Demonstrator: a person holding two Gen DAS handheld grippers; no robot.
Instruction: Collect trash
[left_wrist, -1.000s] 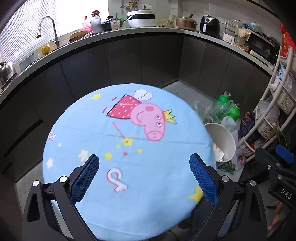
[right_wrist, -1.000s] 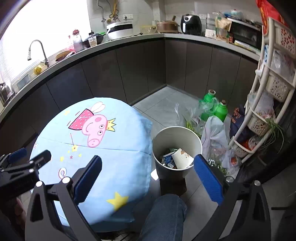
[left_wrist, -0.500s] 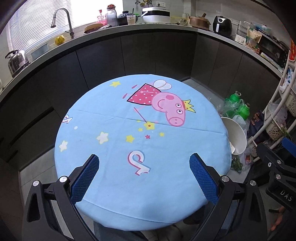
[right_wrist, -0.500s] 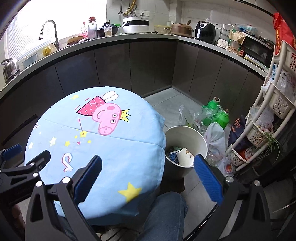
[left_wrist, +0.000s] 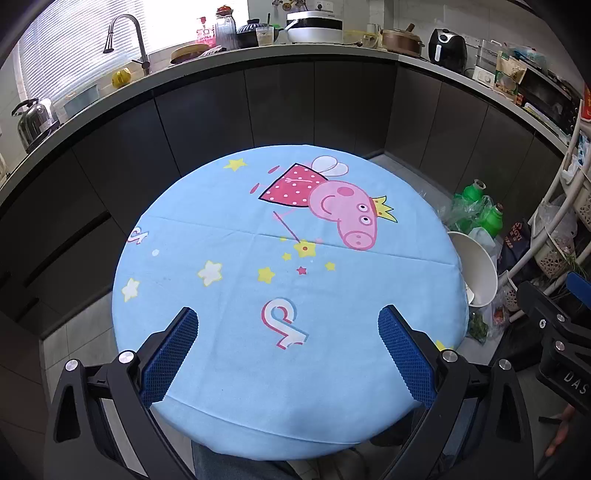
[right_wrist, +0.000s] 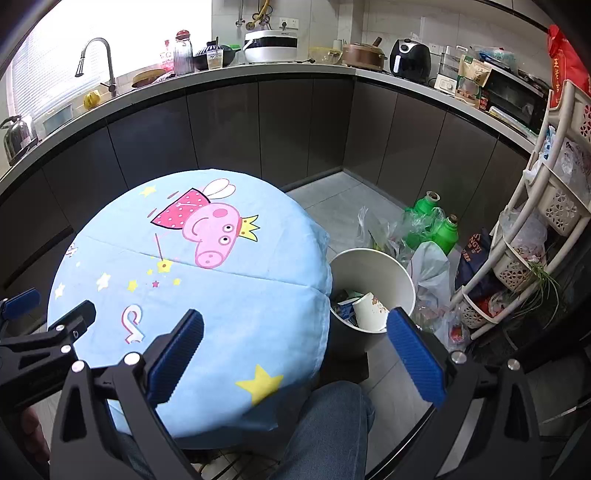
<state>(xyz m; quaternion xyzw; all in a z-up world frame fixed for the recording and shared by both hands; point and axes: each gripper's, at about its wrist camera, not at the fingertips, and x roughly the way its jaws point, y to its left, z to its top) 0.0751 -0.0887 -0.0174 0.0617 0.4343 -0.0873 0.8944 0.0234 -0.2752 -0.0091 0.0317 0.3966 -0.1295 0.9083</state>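
Note:
A round table under a blue cartoon-pig cloth (left_wrist: 229, 295) (right_wrist: 221, 317) fills both views; I see no loose trash on it. A white bin (right_wrist: 391, 269) stands on the floor right of the table, holding a paper cup (right_wrist: 369, 312) and wrappers; its rim shows in the left wrist view (left_wrist: 476, 266). My left gripper (left_wrist: 288, 354) is open and empty over the table's near edge. My right gripper (right_wrist: 295, 354) is open and empty above the table's right edge, near the bin.
Green bottles (right_wrist: 436, 225) and plastic bags (right_wrist: 432, 269) lie behind the bin. A white basket rack (right_wrist: 546, 229) stands at the right. Dark cabinets with a cluttered counter (left_wrist: 295, 51) curve behind the table. The person's knee (right_wrist: 325, 424) is below the table.
Both grippers drew back and rose, so the whole table top came into view. Both stayed open and empty.

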